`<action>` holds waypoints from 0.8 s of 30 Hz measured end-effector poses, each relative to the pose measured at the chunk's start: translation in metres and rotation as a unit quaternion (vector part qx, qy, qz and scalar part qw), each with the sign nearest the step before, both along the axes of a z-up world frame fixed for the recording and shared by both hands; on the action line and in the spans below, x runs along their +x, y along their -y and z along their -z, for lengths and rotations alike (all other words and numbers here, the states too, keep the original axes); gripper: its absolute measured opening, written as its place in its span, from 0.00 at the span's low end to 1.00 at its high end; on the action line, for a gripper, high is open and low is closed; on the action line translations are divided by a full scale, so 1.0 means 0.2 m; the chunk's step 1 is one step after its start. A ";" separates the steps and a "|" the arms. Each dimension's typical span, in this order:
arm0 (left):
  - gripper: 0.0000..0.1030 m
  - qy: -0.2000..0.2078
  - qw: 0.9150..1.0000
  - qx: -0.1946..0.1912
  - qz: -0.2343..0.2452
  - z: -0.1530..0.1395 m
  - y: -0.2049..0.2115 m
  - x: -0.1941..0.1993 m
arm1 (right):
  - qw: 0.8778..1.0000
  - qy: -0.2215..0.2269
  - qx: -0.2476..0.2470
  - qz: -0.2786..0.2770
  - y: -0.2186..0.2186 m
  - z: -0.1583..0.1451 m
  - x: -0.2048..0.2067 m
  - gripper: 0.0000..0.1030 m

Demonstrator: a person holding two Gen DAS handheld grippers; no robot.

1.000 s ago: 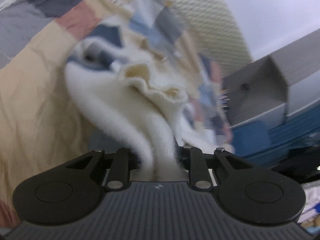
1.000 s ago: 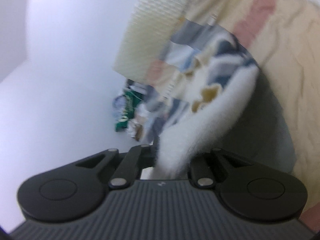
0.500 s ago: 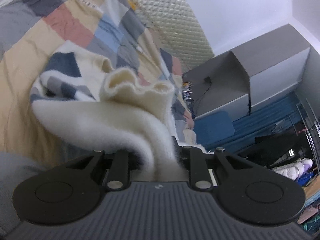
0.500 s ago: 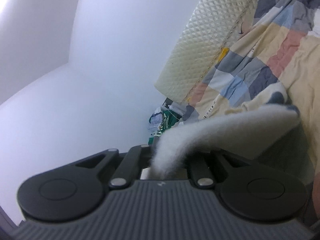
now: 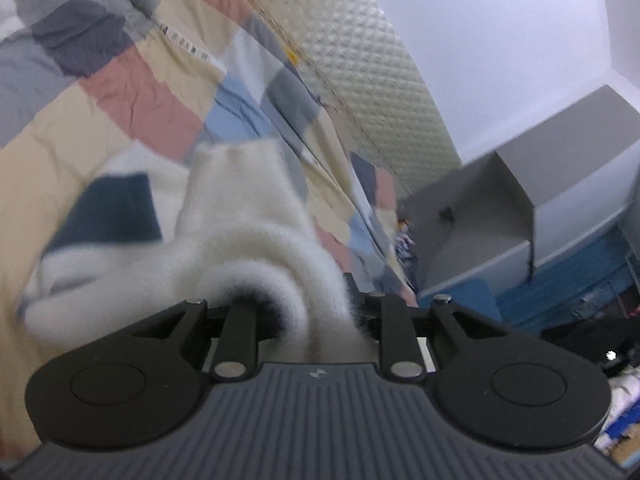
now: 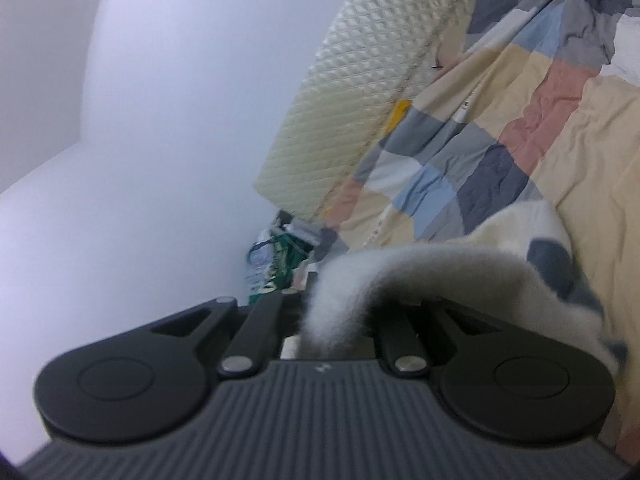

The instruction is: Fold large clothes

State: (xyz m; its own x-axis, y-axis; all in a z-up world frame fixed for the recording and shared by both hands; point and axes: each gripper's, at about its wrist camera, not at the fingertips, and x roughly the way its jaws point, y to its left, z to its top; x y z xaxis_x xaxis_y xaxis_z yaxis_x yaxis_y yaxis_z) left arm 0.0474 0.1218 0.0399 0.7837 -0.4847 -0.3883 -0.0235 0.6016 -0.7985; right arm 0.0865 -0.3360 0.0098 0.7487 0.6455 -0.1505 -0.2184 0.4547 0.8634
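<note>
A fluffy cream sweater (image 5: 240, 216) with navy and grey blocks lies on the patchwork bedspread (image 5: 132, 92). My left gripper (image 5: 320, 312) is shut on a thick fold of it, and the cloth bulges over the fingers and hides the tips. My right gripper (image 6: 332, 320) is shut on another edge of the same sweater (image 6: 460, 264), which arches off to the right and drapes down over the right finger. Both views are tilted and look low along the bed.
A quilted cream headboard (image 5: 380, 80) runs along the far side of the bed, also in the right wrist view (image 6: 360, 92). A grey cabinet (image 5: 520, 200) and blue panels (image 5: 580, 272) stand beyond the bed. Cluttered bags (image 6: 276, 264) sit by the white wall.
Both grippers have come down lower toward the bed, still shut on the sweater. The held cloth now lies lower and flatter and bunches closer to the fingers.
</note>
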 end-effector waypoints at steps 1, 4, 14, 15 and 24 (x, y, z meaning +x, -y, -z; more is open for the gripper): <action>0.25 -0.003 1.000 0.001 -0.008 0.03 0.01 0.07 | 1.000 -0.005 -0.009 0.003 -0.01 0.01 0.07 0.11; 0.25 -0.010 0.999 0.012 -0.028 0.13 0.03 0.29 | 0.999 -0.025 -0.023 0.010 -0.01 0.10 0.25 0.11; 0.25 -0.066 0.995 0.068 -0.009 0.61 0.09 0.85 | 0.993 -0.104 -0.060 0.018 0.03 0.57 0.69 0.12; 0.25 -0.073 0.995 0.067 -0.015 0.66 0.08 0.89 | 0.992 -0.112 -0.063 0.016 0.03 0.61 0.72 0.12; 0.26 -0.087 0.993 0.081 -0.022 0.87 0.09 1.12 | 0.989 -0.137 -0.055 0.013 0.04 0.79 0.88 0.12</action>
State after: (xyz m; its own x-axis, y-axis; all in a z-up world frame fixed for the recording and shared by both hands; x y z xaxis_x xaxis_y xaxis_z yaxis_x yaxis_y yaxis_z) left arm 0.2705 0.1044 -0.1346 0.7173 -0.3717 -0.5894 -0.1819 0.7166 -0.6733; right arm 0.2634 -0.3435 -0.1488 0.6867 0.5944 -0.4184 0.0304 0.5516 0.8336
